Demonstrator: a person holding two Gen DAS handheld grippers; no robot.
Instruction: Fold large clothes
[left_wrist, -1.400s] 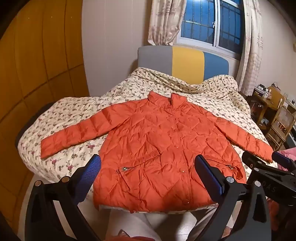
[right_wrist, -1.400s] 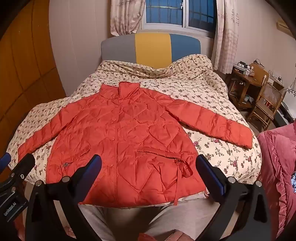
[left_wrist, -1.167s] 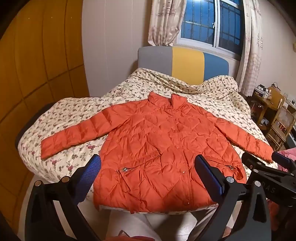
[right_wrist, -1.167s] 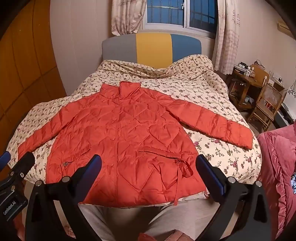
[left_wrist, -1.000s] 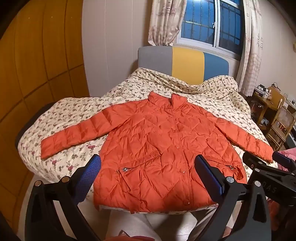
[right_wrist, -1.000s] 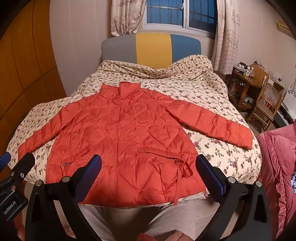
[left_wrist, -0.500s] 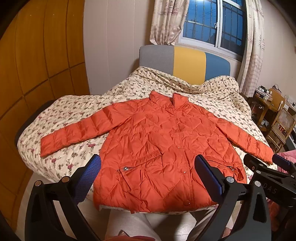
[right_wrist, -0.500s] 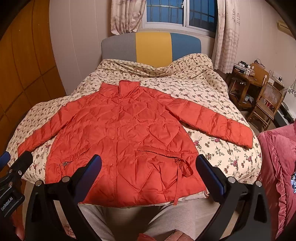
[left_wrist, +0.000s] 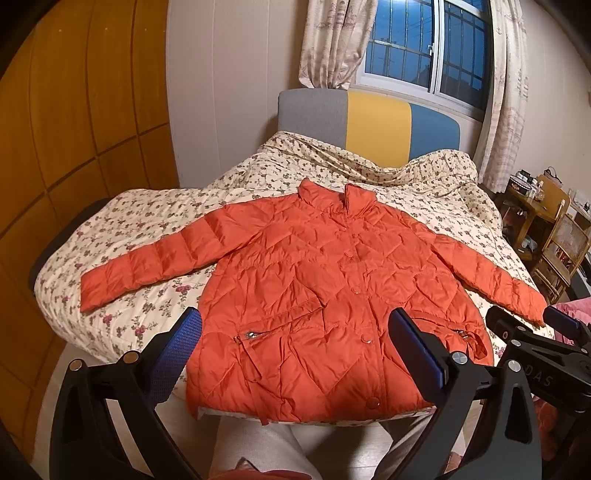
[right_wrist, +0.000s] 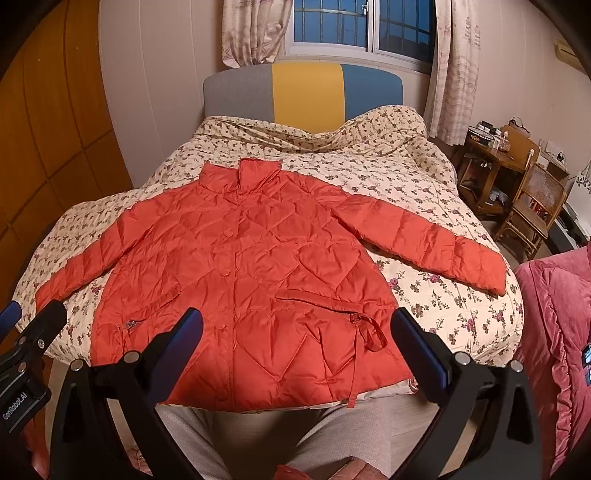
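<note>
Orange quilted jacket (left_wrist: 325, 295) flat on bed (right_wrist: 424, 177), collar far, hem nearest. Left tool (left_wrist: 295, 343), right tool (right_wrist: 297, 341): both wide, empty, above hem. Each sleeve on own side.

From my right wrist camera: orange quilted jacket (right_wrist: 251, 280) lies flat, front up, buttoned, both sleeves spread, on the floral bedspread (right_wrist: 424, 184). My right gripper (right_wrist: 295, 343) hangs above the hem, jaws wide apart, touching nothing. The left gripper (right_wrist: 22, 339) shows at the frame's left edge.
</note>
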